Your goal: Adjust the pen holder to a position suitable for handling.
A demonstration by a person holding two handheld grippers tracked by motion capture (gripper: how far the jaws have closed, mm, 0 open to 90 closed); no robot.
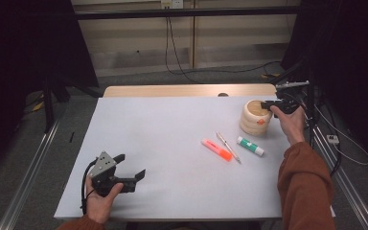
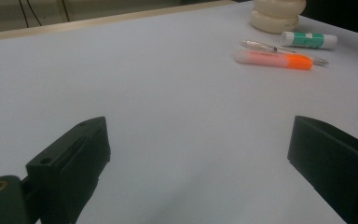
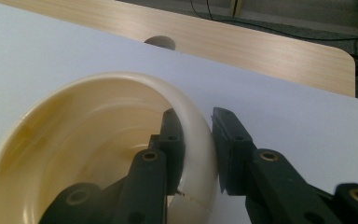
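Fingers [image 3: 221, 149] of our right gripper [image 1: 268, 104] straddle the rim of the cream cup [image 1: 255, 117], one inside, one outside, narrowed about its wall. Beside the cup: glue stick [image 1: 250, 146], pen [image 1: 228, 146], highlighter [image 1: 216, 149]. Well apart from it, our left gripper [image 1: 130, 168] rests on the bench [image 1: 172, 124], gaping wide, empty.

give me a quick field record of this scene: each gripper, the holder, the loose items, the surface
right gripper: fingers straddle the rim of the cream pen holder, one inside, one outside, close on the wall
left gripper: fingers wide apart, nothing between them, resting low at the table's near left
pen holder: upright, ribbed, at the far right of the white table
loose items: orange highlighter, pen, green and white glue stick, lying side by side in front of the holder
holder contents: looks empty in the right gripper view
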